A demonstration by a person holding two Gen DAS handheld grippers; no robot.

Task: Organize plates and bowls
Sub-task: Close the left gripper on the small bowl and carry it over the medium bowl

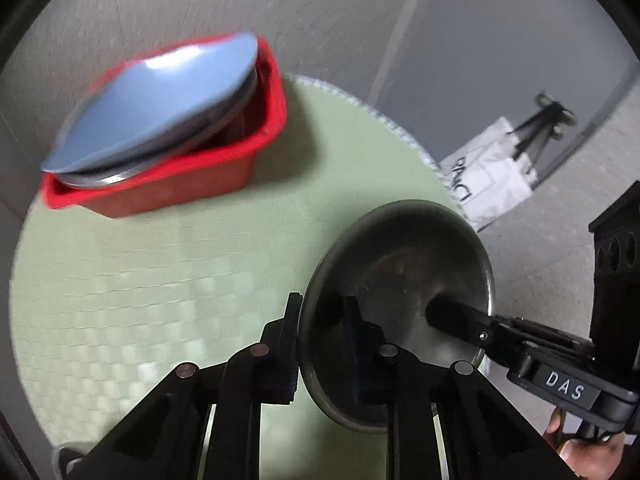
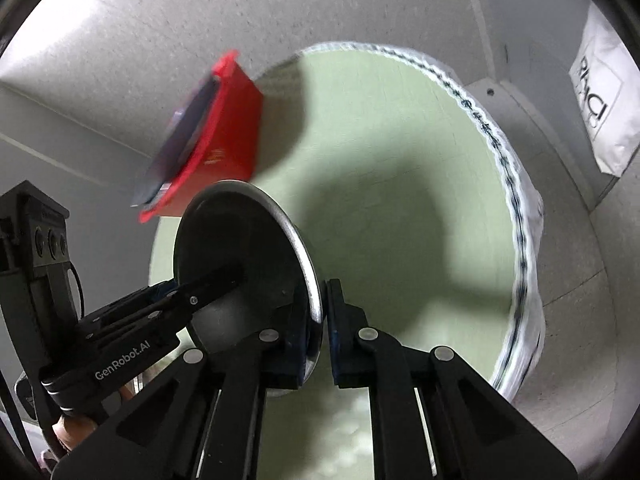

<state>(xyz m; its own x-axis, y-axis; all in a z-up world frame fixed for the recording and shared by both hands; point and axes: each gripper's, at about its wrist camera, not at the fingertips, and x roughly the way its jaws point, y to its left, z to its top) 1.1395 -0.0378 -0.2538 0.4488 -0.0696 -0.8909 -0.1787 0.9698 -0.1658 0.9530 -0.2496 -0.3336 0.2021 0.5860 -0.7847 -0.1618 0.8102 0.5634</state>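
Observation:
A dark steel bowl (image 1: 400, 280) is held tilted above the round green table (image 1: 160, 288), gripped on both sides. My left gripper (image 1: 324, 344) is shut on its near rim. My right gripper (image 1: 452, 322) reaches in from the right, one finger inside the bowl. In the right wrist view my right gripper (image 2: 320, 320) is shut on the bowl (image 2: 240, 264) rim, and the left gripper (image 2: 224, 280) reaches in from the left. A red bin (image 1: 224, 168) at the table's far left holds a blue plate (image 1: 160, 104) on top of a steel plate (image 1: 120, 174).
The red bin (image 2: 236, 136) shows in the right wrist view too, upper left. A white paper bag (image 1: 492, 176) stands on the floor beyond the table's right edge, also in the right wrist view (image 2: 604, 104). Grey floor surrounds the table.

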